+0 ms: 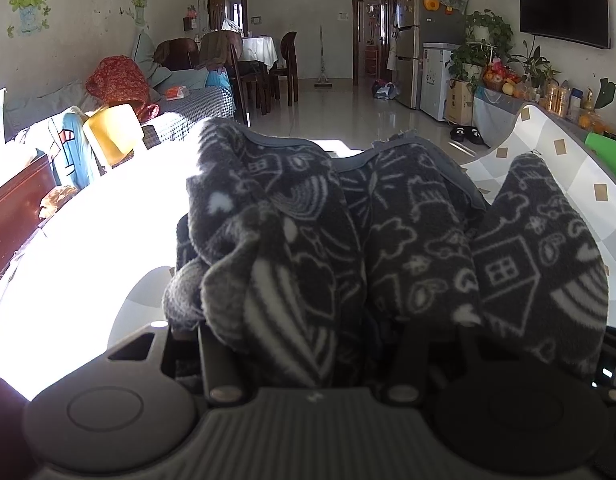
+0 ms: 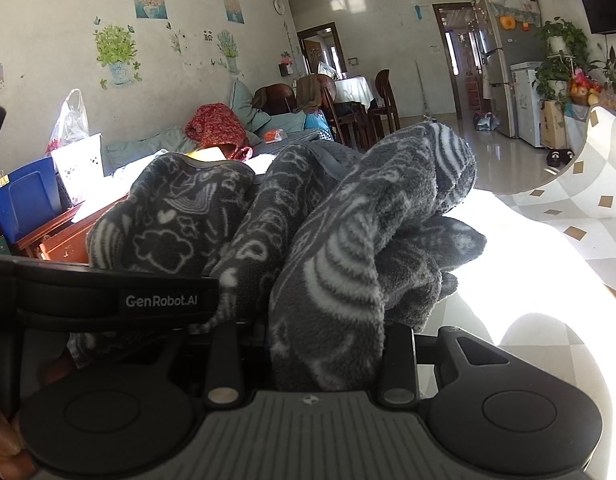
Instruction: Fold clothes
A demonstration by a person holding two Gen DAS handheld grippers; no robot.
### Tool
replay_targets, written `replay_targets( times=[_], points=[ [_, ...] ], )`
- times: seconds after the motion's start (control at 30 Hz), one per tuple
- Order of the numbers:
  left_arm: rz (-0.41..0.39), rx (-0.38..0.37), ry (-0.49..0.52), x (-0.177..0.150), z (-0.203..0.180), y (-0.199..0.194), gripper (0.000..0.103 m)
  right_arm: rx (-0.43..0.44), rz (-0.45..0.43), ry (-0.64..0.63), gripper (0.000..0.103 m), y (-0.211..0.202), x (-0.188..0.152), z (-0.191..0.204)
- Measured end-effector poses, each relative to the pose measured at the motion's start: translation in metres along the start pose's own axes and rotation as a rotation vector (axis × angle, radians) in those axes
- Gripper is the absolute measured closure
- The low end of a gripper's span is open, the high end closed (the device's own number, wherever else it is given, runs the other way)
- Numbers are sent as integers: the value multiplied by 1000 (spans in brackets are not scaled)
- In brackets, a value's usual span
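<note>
The dark grey fleece garment (image 1: 388, 240) (white doodle print of houses and clouds) is bunched between both tools, held up over the sunlit worktop (image 1: 107, 216). The left gripper (image 1: 320, 344) has its jaws pinching a thick fold of it. The right gripper (image 2: 328, 344) likewise pinches a wad, with the fabric spilling to its left and over the far side.
</note>
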State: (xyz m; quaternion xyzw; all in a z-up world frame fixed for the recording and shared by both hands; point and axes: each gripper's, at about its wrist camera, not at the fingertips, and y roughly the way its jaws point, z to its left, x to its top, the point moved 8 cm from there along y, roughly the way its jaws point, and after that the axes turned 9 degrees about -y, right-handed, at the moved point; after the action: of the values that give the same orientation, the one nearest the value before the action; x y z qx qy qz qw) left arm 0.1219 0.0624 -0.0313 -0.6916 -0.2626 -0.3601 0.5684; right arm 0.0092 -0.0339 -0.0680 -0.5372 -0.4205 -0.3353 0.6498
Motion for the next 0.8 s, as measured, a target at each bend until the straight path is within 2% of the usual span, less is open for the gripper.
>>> replay_targets(
  times=[0.43, 0.8],
  points=[
    [30, -45, 27, -2, -20, 22, 59, -67, 30, 37, 68, 1, -6, -21],
    [58, -45, 0, 5, -13, 54, 59, -97, 76, 43, 68, 25, 1, -23]
  ],
)
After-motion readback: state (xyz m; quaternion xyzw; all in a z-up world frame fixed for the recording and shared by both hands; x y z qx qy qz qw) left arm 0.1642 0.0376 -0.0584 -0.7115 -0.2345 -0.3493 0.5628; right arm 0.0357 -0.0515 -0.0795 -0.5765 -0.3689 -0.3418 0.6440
